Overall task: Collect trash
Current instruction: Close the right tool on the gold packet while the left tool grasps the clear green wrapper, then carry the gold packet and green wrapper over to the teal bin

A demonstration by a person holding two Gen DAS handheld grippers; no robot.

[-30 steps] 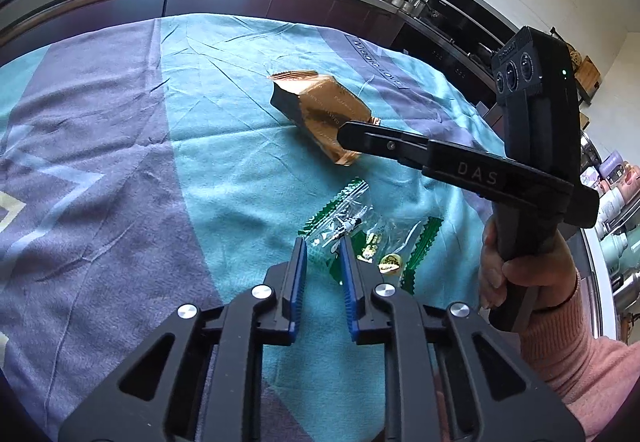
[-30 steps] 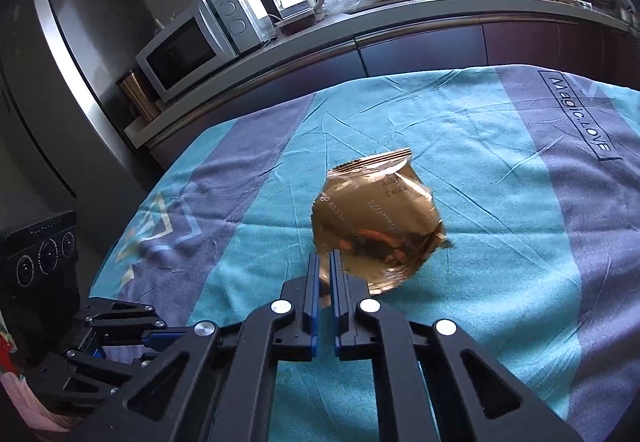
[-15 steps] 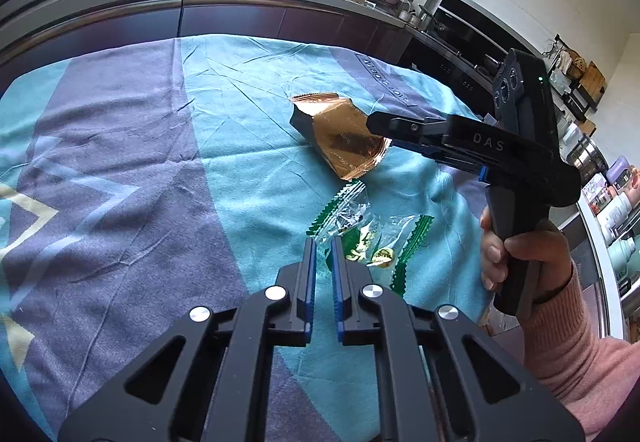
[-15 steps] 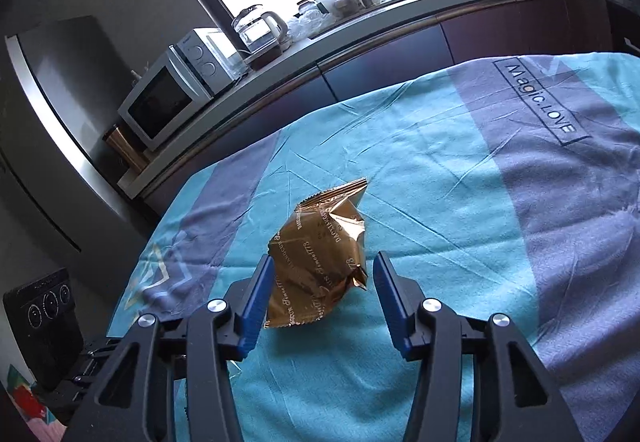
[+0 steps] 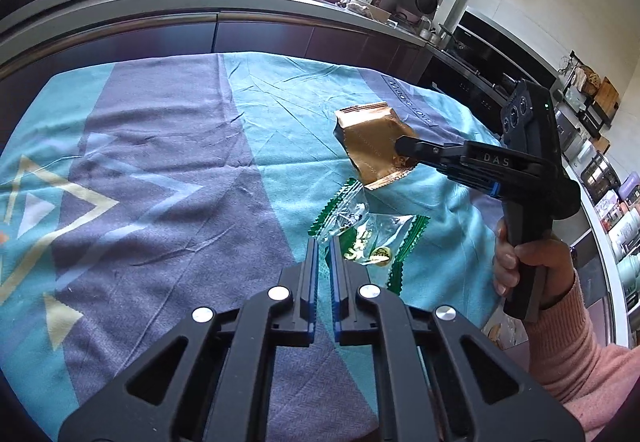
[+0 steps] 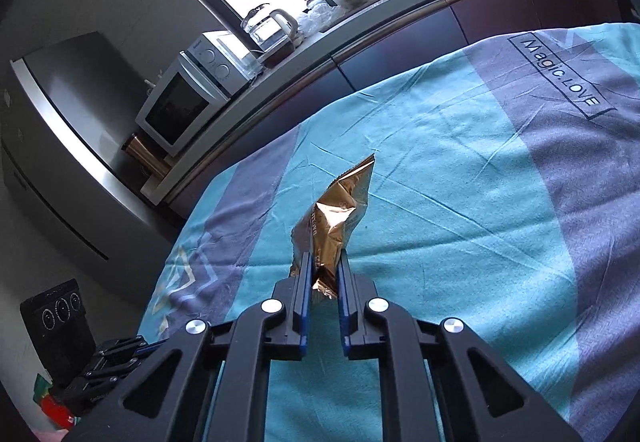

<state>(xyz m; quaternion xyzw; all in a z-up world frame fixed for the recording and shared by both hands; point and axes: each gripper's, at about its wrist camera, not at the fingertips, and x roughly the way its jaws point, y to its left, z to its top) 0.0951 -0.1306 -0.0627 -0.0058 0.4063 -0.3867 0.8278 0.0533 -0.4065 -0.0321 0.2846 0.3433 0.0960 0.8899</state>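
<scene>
A crumpled gold snack wrapper (image 6: pixel 336 214) stands up off the teal and purple tablecloth (image 6: pixel 460 202). My right gripper (image 6: pixel 324 260) is closing on its near end, and both pads press on the foil. From the left wrist view the same gold wrapper (image 5: pixel 368 146) sits in the right gripper (image 5: pixel 400 144), which a hand (image 5: pixel 520 254) in a pink sleeve holds. Clear wrappers with green zigzag edges (image 5: pixel 380 234) lie just ahead of my left gripper (image 5: pixel 325 242). Its jaws are shut on the near corner of one of them.
A dark kitchen counter (image 5: pixel 200 2) with a microwave (image 6: pixel 180 102) and a kettle (image 6: pixel 268 30) runs behind the table. A steel fridge (image 6: pixel 60 122) stands at the left. The table's right edge (image 5: pixel 492 130) drops toward an oven and shelves.
My right gripper opened around the gold wrapper and then closed on it, squeezing it narrow and upright. My left gripper closed on the clear wrapper's corner and rose a little.
</scene>
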